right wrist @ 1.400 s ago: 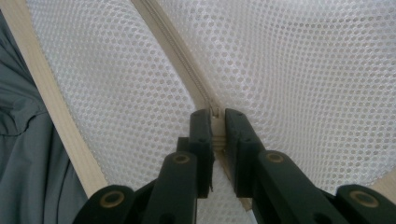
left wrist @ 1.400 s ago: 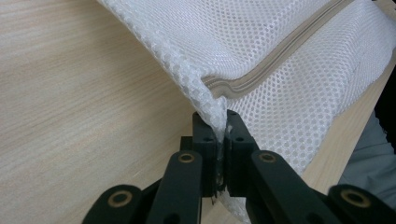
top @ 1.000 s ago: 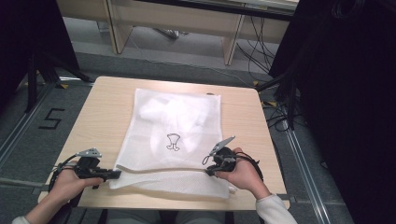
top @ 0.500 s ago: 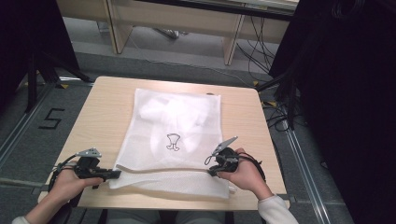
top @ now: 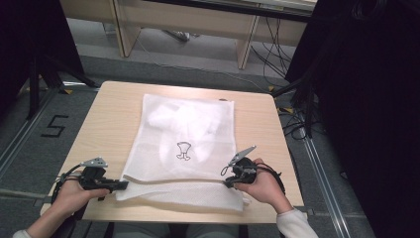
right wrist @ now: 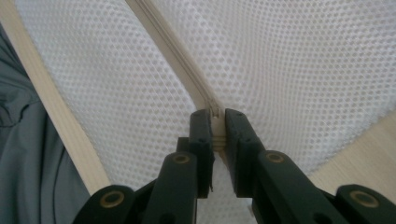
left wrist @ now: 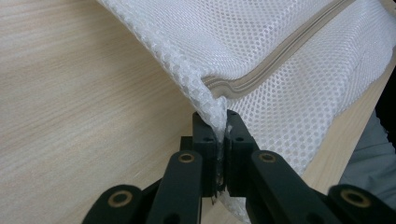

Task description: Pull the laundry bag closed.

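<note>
Nothing shifts since earlier frames: both hands parked, bag unmoved.

High view: white mesh laundry bag flat on table, near edge folded up. Left gripper at bag's near-left corner, right gripper at near-right.

Left gripper view: jaws clamped on mesh corner beside zipper.

Right gripper view: jaws pinched on zipper tape.

Judgement: fold step in hand; next, lift both corners together, carry edge forward evenly.

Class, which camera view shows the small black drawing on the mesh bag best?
The high view: the black drawing sits mid-bag, fully visible. The left and right gripper views show close-up white mesh bag and its zip instead.
</note>
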Demonstrator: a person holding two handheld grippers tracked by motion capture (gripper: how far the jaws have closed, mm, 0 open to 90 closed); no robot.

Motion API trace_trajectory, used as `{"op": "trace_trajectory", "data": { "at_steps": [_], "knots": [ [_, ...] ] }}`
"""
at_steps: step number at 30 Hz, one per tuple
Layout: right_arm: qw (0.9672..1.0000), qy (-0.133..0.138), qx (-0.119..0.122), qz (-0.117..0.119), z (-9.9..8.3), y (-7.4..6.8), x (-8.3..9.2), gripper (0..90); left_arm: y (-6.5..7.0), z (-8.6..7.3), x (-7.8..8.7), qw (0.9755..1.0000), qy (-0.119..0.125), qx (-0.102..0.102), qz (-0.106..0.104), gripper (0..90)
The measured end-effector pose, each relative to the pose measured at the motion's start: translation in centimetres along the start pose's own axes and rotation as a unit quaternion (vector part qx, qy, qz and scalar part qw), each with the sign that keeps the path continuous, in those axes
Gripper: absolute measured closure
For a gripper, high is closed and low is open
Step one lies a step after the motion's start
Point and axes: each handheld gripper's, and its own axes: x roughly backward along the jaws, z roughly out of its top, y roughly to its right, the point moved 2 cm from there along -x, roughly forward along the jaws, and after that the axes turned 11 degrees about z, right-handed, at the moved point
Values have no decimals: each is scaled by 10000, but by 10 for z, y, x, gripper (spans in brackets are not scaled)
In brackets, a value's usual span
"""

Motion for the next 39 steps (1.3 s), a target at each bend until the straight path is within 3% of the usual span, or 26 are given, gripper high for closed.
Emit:
{"op": "trace_trajectory", "data": {
  "at_steps": [5,16,17,18,22,23,24,26,31,35,39],
  "knots": [
    [9999,18,-165,-12,-6,1,3,826,0,0,0,10000,-2,5,-51,852],
    [10000,22,-85,-36,-12,6,5,826,-1,0,0,10000,-24,-50,-43,851],
    [9997,-13,-258,-40,-13,3,6,826,0,0,0,10000,-10,-45,-28,851],
    [9998,-14,-167,-76,-13,5,6,826,-1,0,0,10000,-19,-39,-62,852],
    [9997,-3,-240,-62,-16,6,7,826,-1,0,1,10000,-29,-35,-68,852],
    [9999,-13,-156,-67,-17,8,7,826,-1,0,1,10000,-41,-43,-65,852],
    [9995,-33,-318,-86,-19,6,7,826,-1,0,1,10000,-43,-31,-62,852],
    [9996,-21,-249,-106,-21,9,7,826,0,0,0,10000,67,8,-47,852],
    [9994,-18,-323,-139,-28,11,8,826,0,0,0,10000,47,17,-51,853],
    [9996,-53,-244,-121,-31,14,7,826,0,0,1,9999,-66,-19,-92,853],
    [9992,-80,-369,-89,-33,13,7,826,0,-1,0,10000,39,25,-63,853]
  ]
}}
